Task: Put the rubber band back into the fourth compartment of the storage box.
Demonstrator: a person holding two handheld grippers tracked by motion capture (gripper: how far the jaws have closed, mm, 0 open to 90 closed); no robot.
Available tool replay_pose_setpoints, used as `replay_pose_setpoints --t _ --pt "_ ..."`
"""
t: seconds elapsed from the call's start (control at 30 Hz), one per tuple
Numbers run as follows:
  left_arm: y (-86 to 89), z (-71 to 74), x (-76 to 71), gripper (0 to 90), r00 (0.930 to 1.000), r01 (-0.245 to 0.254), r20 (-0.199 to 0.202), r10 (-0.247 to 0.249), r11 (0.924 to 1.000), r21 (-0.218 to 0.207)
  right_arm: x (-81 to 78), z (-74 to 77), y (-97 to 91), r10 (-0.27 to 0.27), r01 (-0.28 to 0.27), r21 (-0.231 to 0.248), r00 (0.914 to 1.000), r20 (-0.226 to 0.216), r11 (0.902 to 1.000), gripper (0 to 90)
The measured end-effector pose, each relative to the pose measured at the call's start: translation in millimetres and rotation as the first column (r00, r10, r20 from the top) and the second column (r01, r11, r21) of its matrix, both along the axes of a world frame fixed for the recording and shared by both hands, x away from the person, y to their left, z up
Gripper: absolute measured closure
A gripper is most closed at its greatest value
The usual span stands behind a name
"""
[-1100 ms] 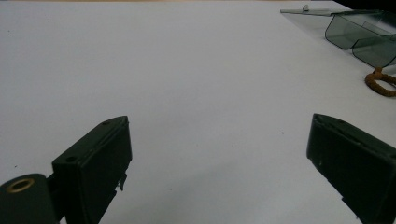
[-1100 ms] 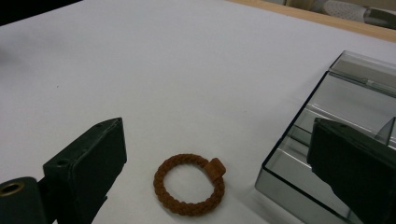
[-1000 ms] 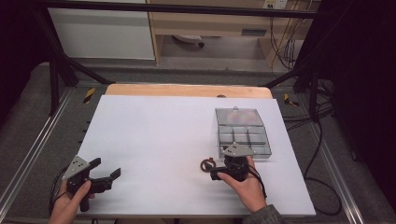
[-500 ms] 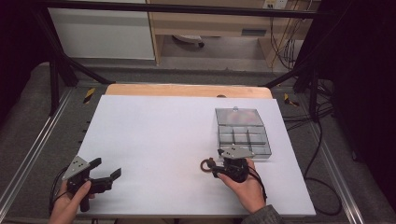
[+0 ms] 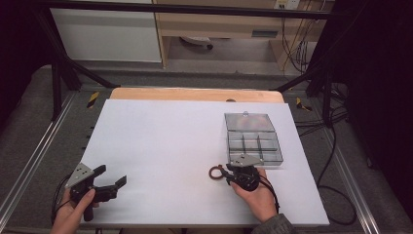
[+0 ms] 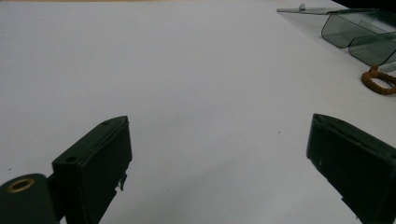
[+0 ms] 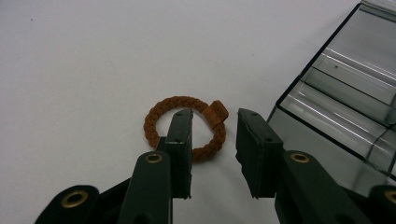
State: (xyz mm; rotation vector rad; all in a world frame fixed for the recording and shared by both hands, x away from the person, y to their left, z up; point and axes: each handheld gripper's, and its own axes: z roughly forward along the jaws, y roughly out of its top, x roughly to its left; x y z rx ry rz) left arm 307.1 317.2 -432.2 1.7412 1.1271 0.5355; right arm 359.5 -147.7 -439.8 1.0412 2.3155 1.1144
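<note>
1. Gripping nothing, the left gripper [image 5: 111, 185] rests low on the white table [image 5: 160, 141] with its jaws wide apart.
2. The right gripper [image 7: 214, 140] has just been closing its jaws, but they are not pressing yet.
3. One jaw sits inside the brown braided ring [image 7: 186, 127], the other just outside, with the ring's side between them.
4. Just past the jaws stands a clear box [image 5: 253, 141] with little compartments.

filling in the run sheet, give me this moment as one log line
right gripper: jaws just closing astride rim of brown braided cord ring, no contact visible | left gripper: open, idle | clear plastic compartment box: lid open
</note>
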Motion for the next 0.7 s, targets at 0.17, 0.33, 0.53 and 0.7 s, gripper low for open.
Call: replay_pose_setpoints --t 0.17,0.33,0.53,0.7 --pt "-0.1 -0.3 0.2 6.3 1.0000 -0.001 -0.002 0.001 1.0000 -0.001 7.9 -1.0 10.9 0.020 -0.020 -0.025 0.9996 0.020 0.9995 68.7" --pt "-0.2 -0.7 0.7 6.4 1.0000 0.000 -0.008 0.000 1.0000 -0.001 15.2 -1.0 17.5 0.029 -0.028 -0.022 0.9991 0.031 0.9994 68.6" --pt "-0.4 -0.5 0.7 6.4 1.0000 0.007 -0.006 -0.007 1.0000 -0.001 21.6 -1.7 21.9 0.021 -0.020 -0.022 0.9986 0.048 0.9995 67.4" --pt "-1.0 -0.2 0.4 6.5 0.9999 0.011 -0.004 -0.011 0.9999 -0.001 26.9 -6.7 26.1 0.024 -0.021 -0.067 0.9990 0.038 0.9975 66.4"
